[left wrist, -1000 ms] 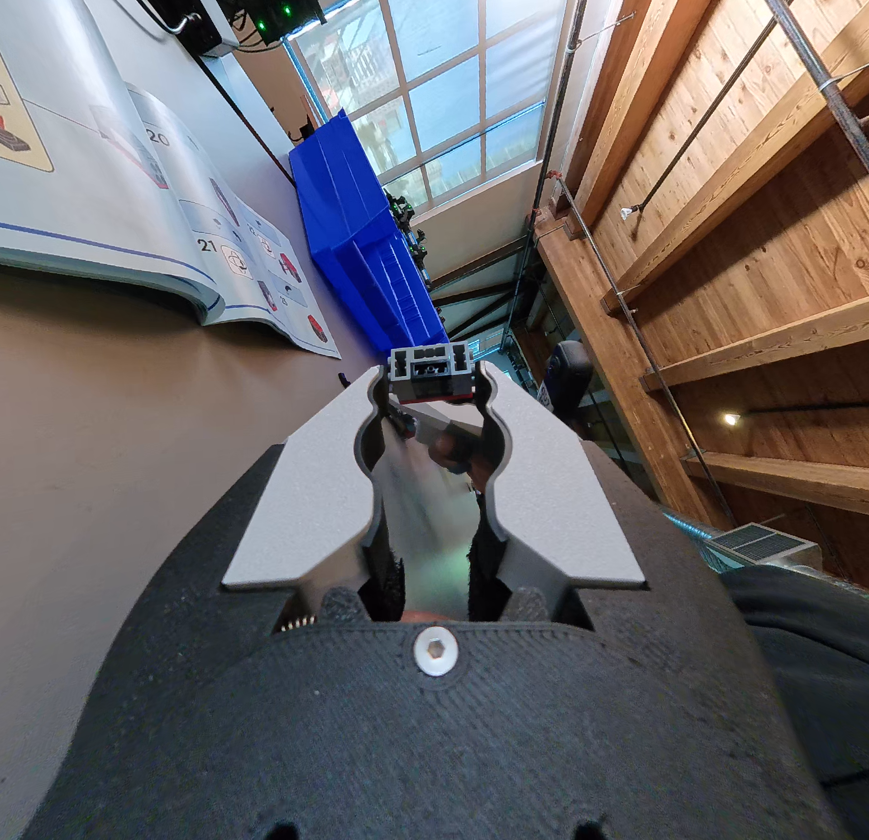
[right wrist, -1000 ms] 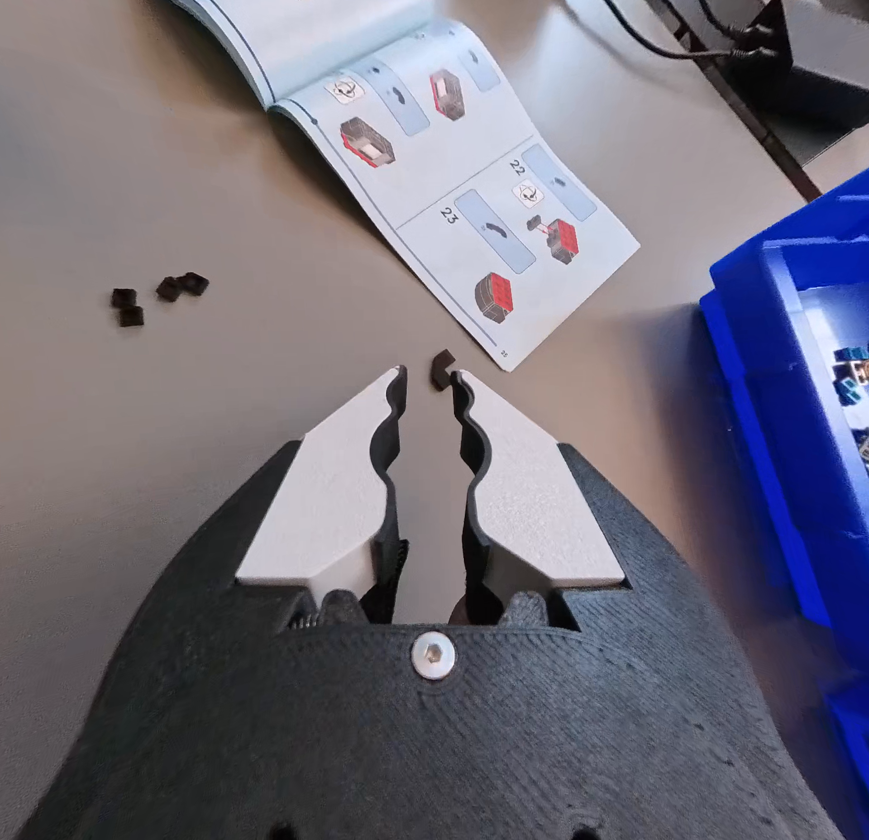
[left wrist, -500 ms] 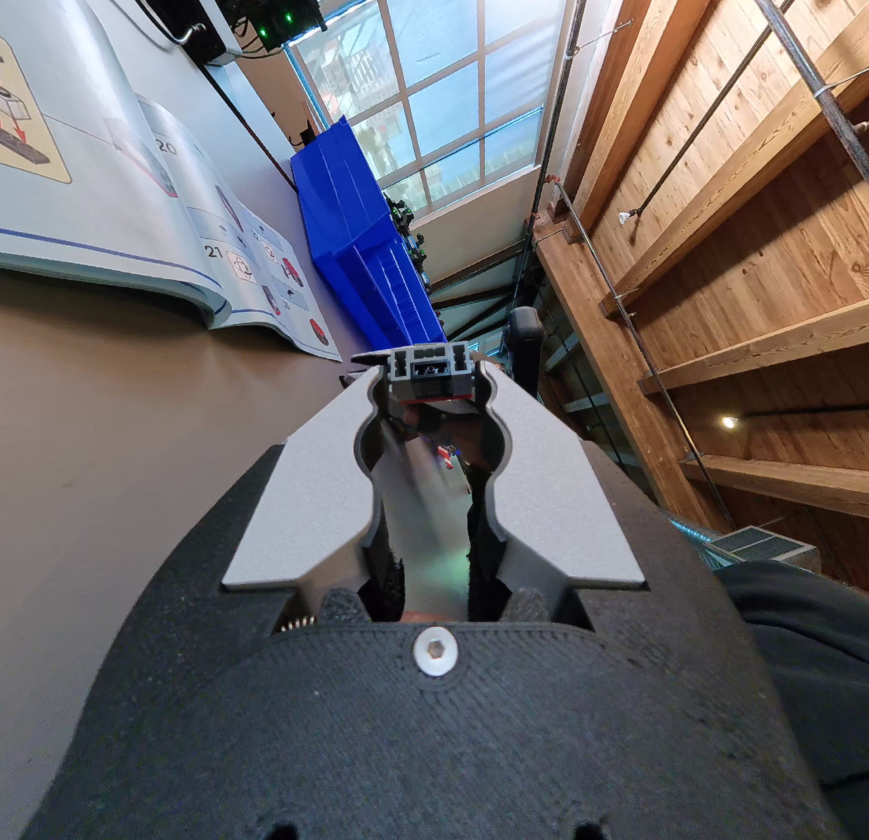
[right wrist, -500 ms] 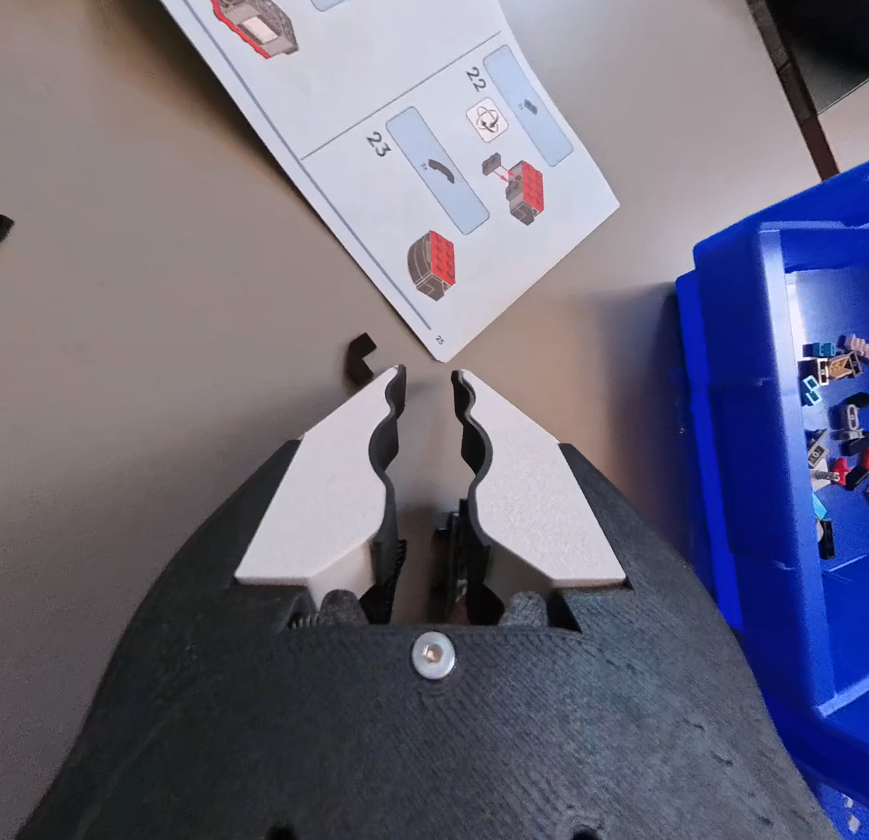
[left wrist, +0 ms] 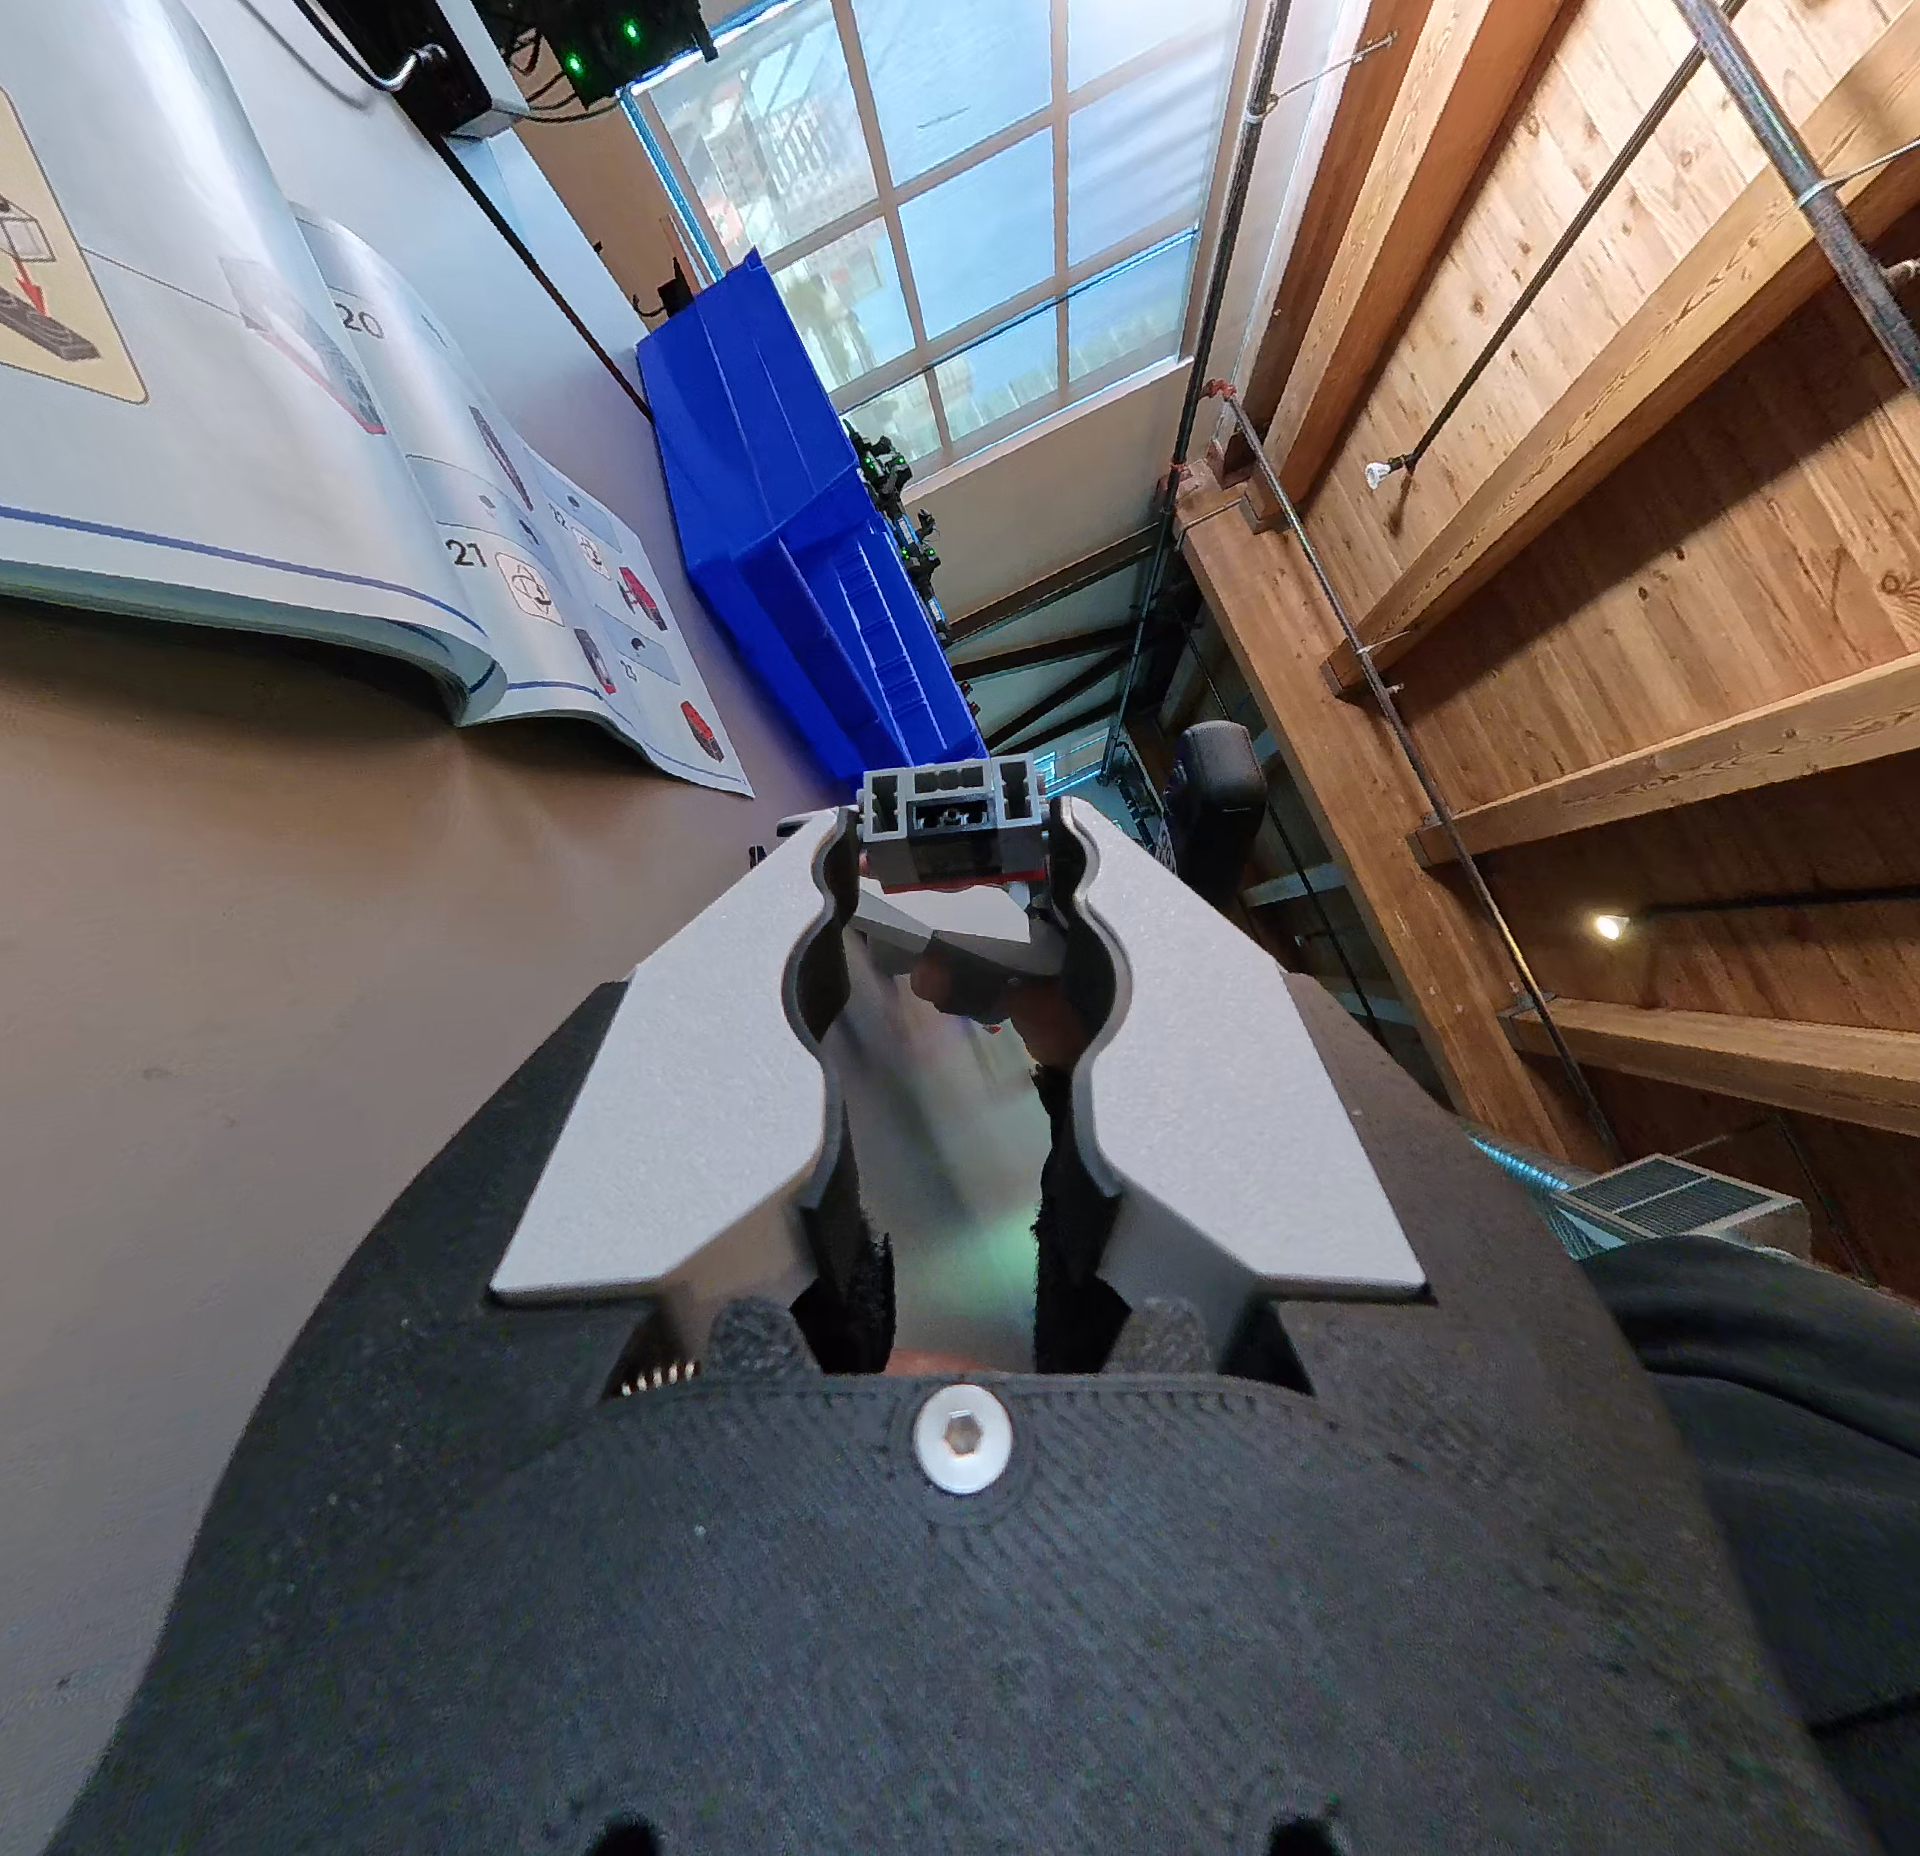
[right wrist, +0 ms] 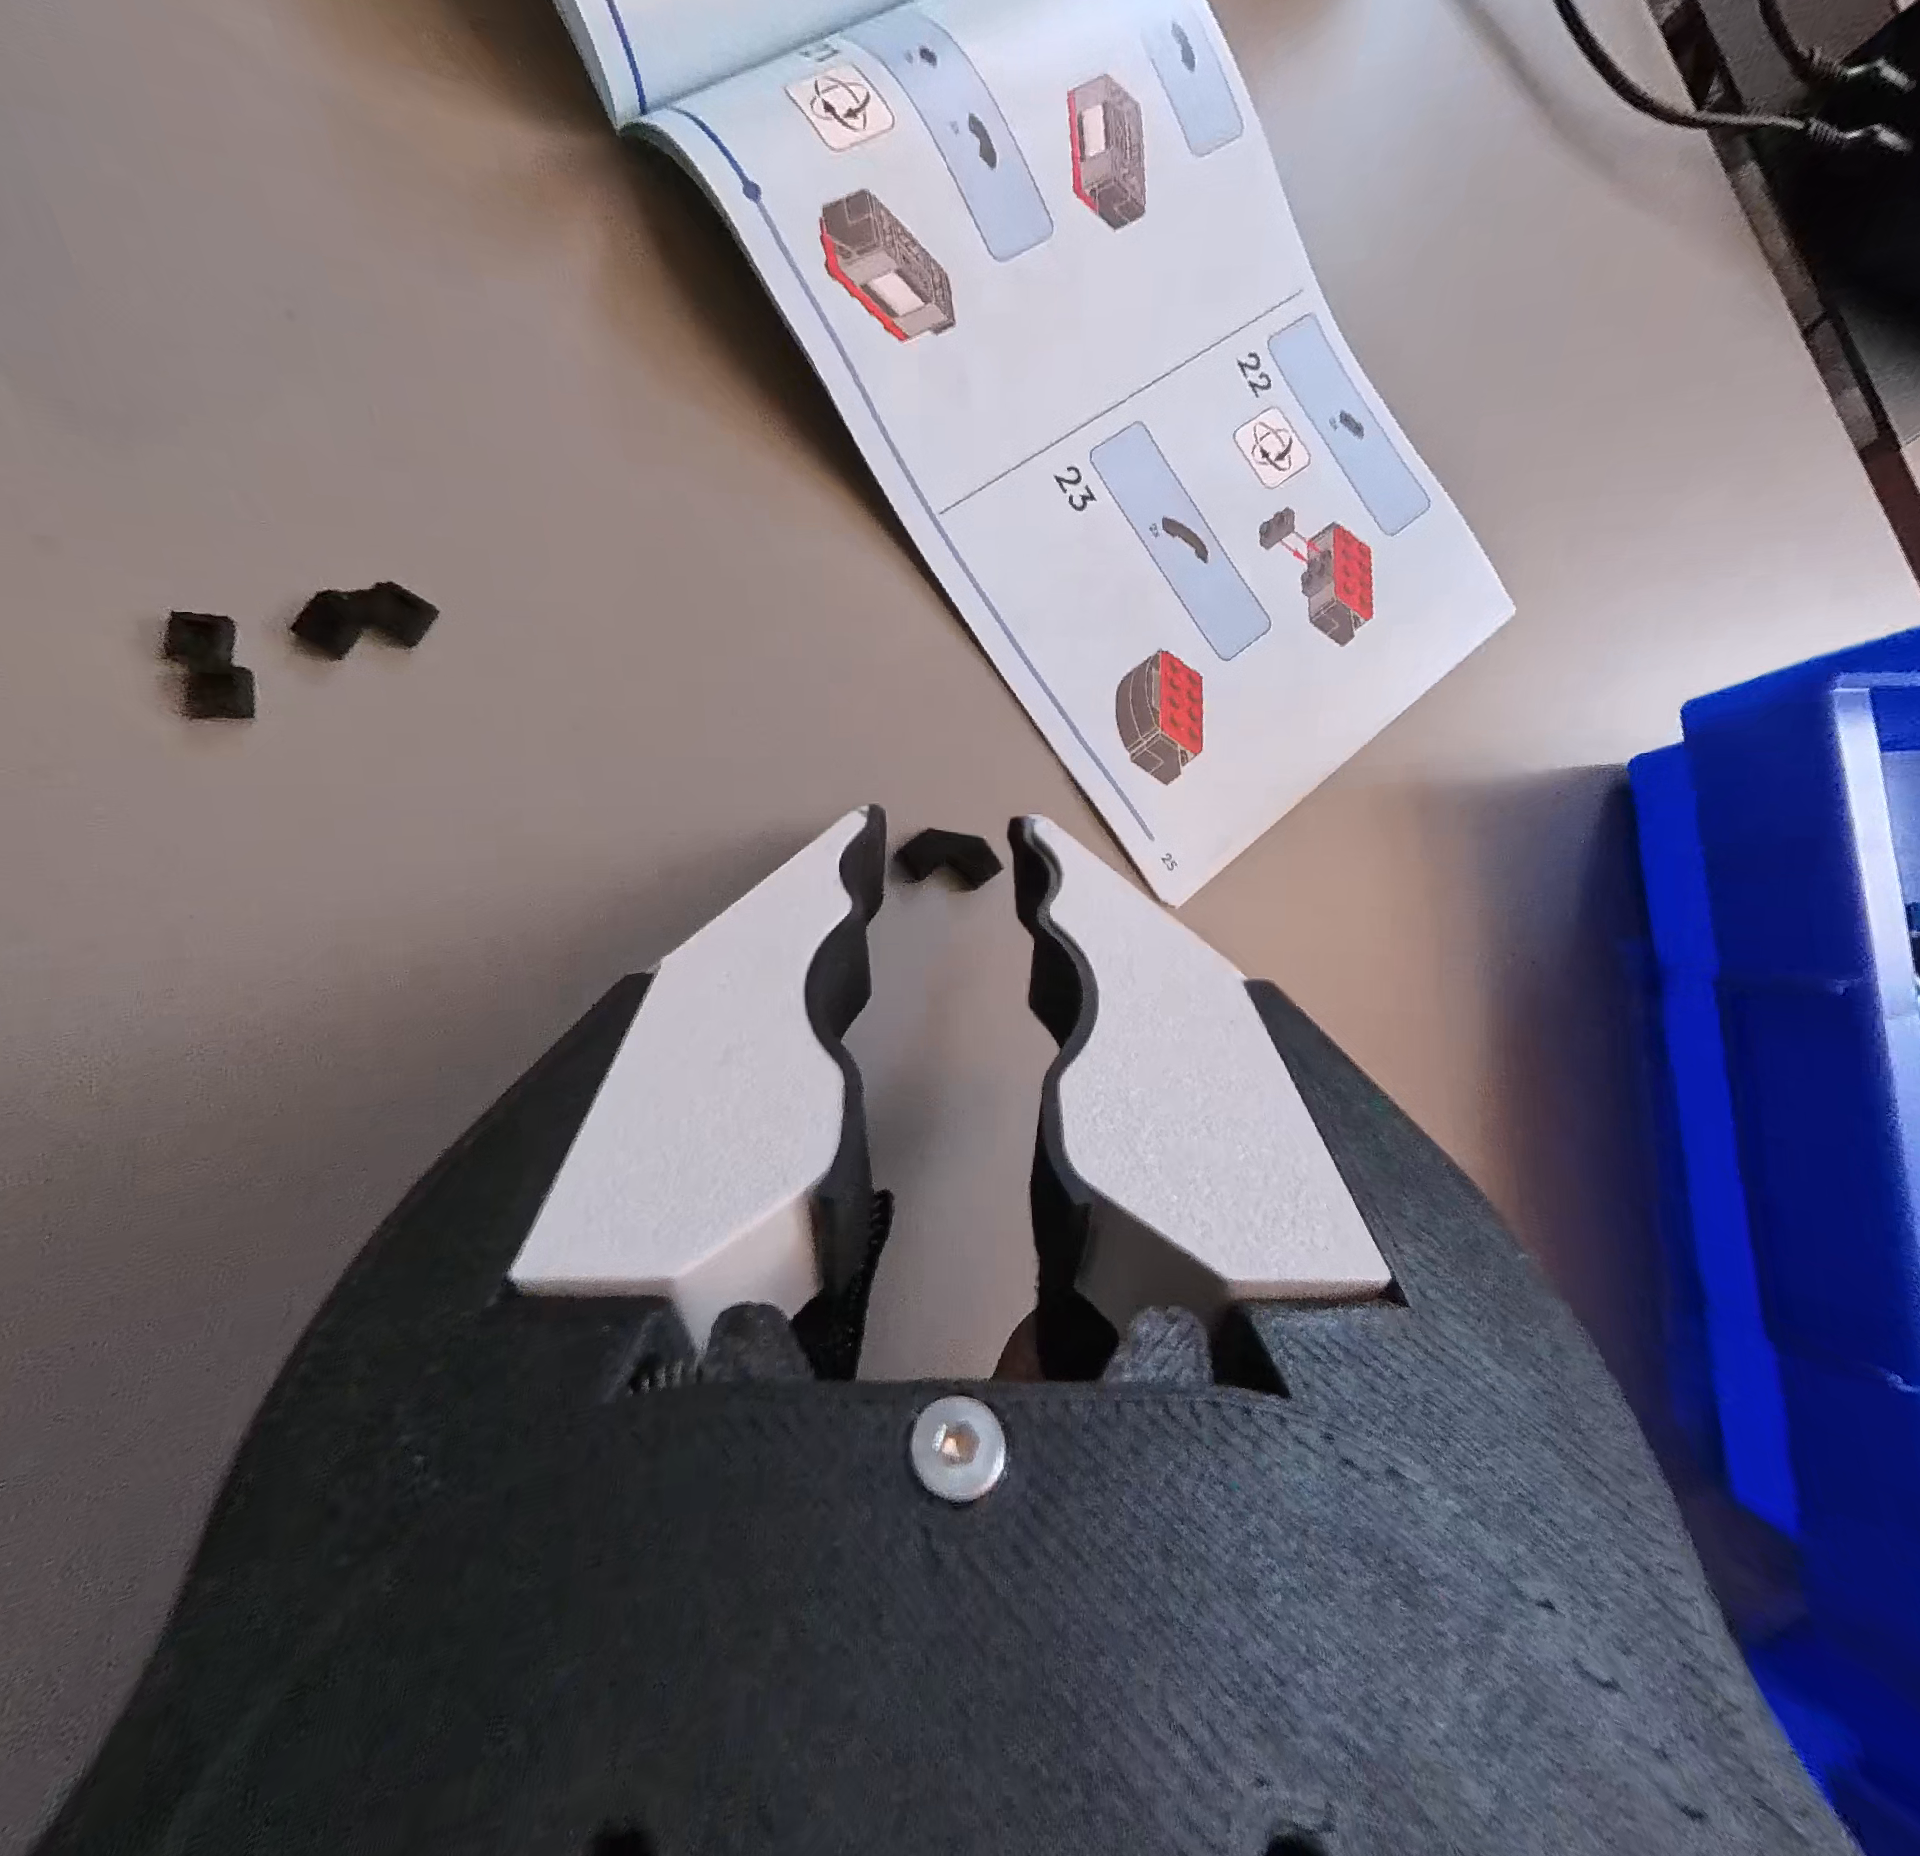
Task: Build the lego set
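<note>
left gripper [left wrist: 954, 850] clamped on grey-red lego block [left wrist: 951, 838], held off table [left wrist: 260, 923] | right gripper [right wrist: 945, 850] jaws narrow, apart, small black piece [right wrist: 948, 854] on table between tips | booklet [right wrist: 1091, 372] just beyond

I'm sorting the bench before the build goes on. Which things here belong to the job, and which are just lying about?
Job: grey and red lego block in left tongs; small black piece between open right tongs; instruction booklet; loose black pieces; blue parts bin.
Lying about: black cables.
</note>
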